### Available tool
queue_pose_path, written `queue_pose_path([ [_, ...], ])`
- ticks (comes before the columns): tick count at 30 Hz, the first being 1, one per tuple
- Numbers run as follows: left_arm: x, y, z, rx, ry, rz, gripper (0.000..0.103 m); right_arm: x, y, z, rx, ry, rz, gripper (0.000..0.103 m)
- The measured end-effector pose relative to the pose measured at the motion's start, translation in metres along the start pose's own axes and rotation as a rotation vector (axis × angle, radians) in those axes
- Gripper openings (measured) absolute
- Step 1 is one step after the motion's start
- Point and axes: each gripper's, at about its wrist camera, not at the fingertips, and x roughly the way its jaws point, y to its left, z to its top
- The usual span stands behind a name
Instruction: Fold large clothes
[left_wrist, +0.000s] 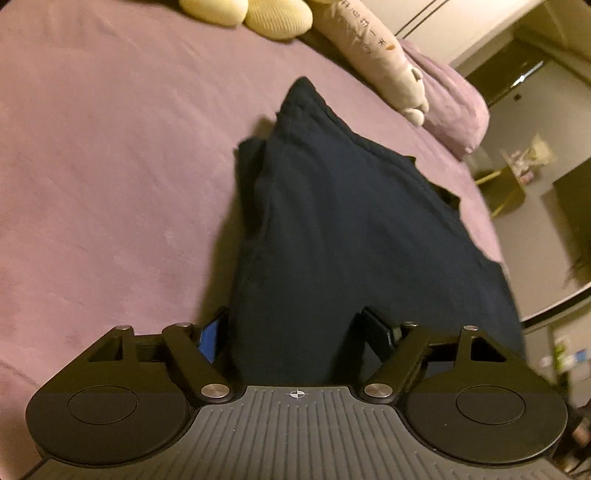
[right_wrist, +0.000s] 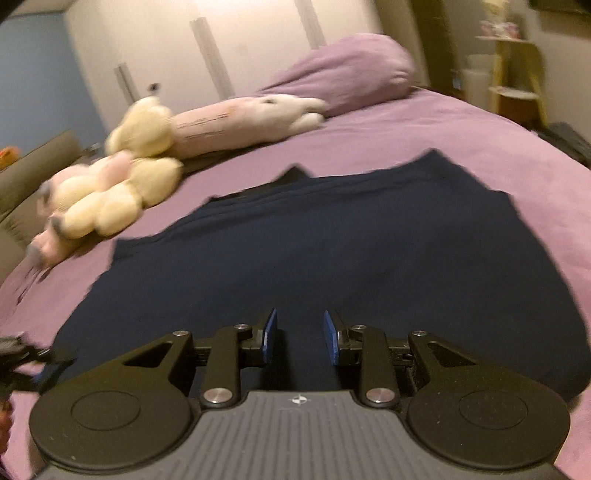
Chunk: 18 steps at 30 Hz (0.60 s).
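A dark navy garment (left_wrist: 351, 221) lies spread on the purple bed (left_wrist: 110, 166), folded into a long shape that narrows toward the far end. My left gripper (left_wrist: 295, 332) hovers at its near end with the jaws wide apart. The cloth fills the gap between them, and the pads do not visibly press on it. In the right wrist view the same garment (right_wrist: 332, 240) lies broad and flat on the bed (right_wrist: 461, 129). My right gripper (right_wrist: 300, 332) hangs over its near edge, blue pads a little apart, nothing between them. A blurred dark tool at the left edge (right_wrist: 29, 362) looks like the other gripper.
Cream plush toys (right_wrist: 125, 181) and a long pink plush pillow (right_wrist: 240, 122) lie along the head of the bed beside a purple pillow (right_wrist: 351, 70). The bed drops off to the floor on the right (left_wrist: 535, 229). A yellow shelf (right_wrist: 517, 74) stands beyond.
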Motion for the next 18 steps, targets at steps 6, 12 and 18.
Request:
queue_pose_path([
  [6,0.022,0.016,0.006,-0.151,0.035,-0.086,0.073,-0.003,0.022,0.001,-0.032,0.016,0.039,0.027],
  [12,0.020,0.021,0.010,-0.205,0.030,-0.154,0.049,0.020,0.039,-0.004,-0.076,0.089,-0.033,0.021],
  [18,-0.001,-0.004,0.020,-0.154,-0.027,-0.197,0.044,0.010,0.058,-0.003,-0.111,0.001,-0.047,0.011],
])
